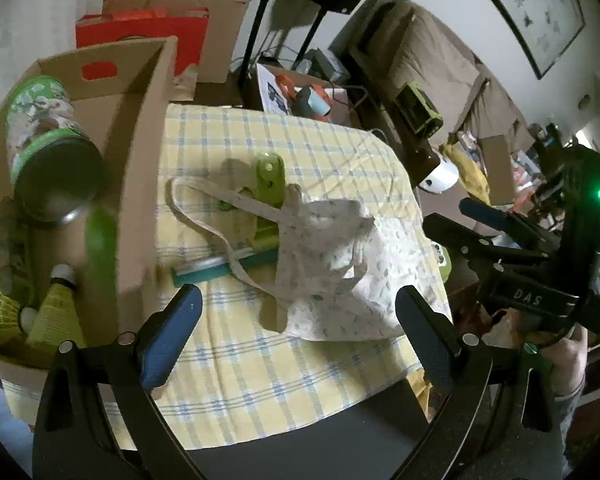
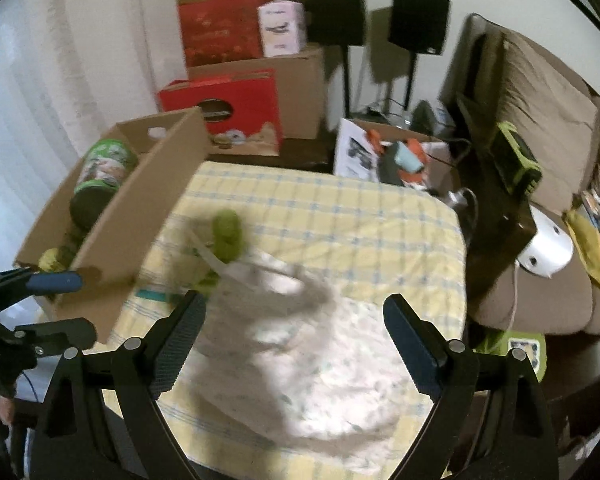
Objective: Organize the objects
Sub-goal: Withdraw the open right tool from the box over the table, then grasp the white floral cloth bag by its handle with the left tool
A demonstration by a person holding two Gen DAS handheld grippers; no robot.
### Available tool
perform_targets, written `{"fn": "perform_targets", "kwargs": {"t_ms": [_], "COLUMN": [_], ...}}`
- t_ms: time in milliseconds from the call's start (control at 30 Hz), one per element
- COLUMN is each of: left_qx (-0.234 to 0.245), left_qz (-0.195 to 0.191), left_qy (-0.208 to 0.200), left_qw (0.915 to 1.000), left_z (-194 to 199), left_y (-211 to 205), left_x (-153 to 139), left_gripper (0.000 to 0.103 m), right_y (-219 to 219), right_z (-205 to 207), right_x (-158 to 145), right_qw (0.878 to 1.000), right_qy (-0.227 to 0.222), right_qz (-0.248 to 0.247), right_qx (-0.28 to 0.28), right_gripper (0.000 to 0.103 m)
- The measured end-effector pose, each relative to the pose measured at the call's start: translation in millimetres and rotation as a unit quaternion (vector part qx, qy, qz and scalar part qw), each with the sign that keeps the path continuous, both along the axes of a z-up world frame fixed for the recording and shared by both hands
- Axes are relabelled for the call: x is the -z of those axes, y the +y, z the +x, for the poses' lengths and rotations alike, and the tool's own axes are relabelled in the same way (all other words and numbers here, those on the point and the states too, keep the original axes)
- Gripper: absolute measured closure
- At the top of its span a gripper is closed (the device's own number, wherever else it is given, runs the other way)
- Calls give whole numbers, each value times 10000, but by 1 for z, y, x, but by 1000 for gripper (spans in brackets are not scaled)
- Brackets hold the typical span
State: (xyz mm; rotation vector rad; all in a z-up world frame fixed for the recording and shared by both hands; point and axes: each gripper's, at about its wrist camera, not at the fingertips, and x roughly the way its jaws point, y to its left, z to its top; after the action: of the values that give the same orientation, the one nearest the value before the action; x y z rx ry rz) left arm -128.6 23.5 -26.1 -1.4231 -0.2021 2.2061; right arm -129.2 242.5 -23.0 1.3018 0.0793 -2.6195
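Grippers both angled steeply down over a table under a yellow-and-blue checked cloth (image 1: 260, 360). Left gripper (image 1: 298, 320) spread wide, blue-padded fingers (image 1: 168, 340) framing the near edge of a white patterned tote bag (image 1: 332, 272), nothing between the pads, no contact visible. Right gripper (image 2: 294, 340) likewise splayed wide and empty, hovering above the same bag (image 2: 332, 360), blurred in this view. From the left wrist view, right gripper's body seen at the far right edge, off the table's corner, with a green light glowing on it and part of a hand (image 1: 568, 356) below, sleeve cuff just showing. From the right wrist view, left gripper's fingertips (image 2: 56, 282) poking in from the left edge, just beside the near end of a cardboard box (image 2: 112, 296).

Tote bag lying crumpled on the cloth, right of centre, straps trailing toward the box. Lime-green clip-like item (image 1: 270, 184) partly under a strap, a teal tube (image 1: 224, 270) below it, also crossed by a strap. Open cardboard box (image 1: 140, 160) standing along the table's left side, holding a green floral canister (image 1: 44, 136) lying on its side, yellow shuttlecocks (image 1: 56, 312) at the near end, and a blurred green object (image 1: 100, 248) against the inner wall.
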Motion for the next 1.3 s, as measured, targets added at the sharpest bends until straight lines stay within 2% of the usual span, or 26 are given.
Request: {"fn": "perform_targets", "kwargs": {"t_ms": [233,367,433,567,800,1000,1067,1133,1267,1300], "left_qx": [79,108,174,253,311,209,179,170,164,168], "left_qz": [-89,-696,-788,-535,-610,-730,-741,-747,-813,-813], "left_qy": [-132,280,358,205,88,-88,-206,-308,-262,-263], "left_qw": [9998,9971,9961,9980,9976,9971,9969,9966,9962,9962], "left_z": [6,13,17,20,17,12,9,6,6,6], "left_y": [17,34,39,45,60,64,64,65,67,68], "left_x": [22,28,30,34,52,73,81,87,89,88], "left_gripper": [6,6,6,6,6,7,11,24,38,47], "right_y": [39,58,66,76,85,85,84,83,82,82], "right_z": [12,16,18,23,30,33,33,35,35,35], "right_x": [19,33,39,45,51,67,72,74,75,75], "right_qw": [9988,9973,9966,9955,9948,9938,9936,9935,9935,9936], "right_qy": [-39,-112,-157,-183,-217,-437,-494,-523,-522,-514], "right_qz": [101,181,148,124,9,-91,-99,-134,-163,-162], "right_qx": [471,709,800,920,994,1016,1014,1006,999,996], "right_gripper": [11,11,11,11,11,11,11,11,11,11]}}
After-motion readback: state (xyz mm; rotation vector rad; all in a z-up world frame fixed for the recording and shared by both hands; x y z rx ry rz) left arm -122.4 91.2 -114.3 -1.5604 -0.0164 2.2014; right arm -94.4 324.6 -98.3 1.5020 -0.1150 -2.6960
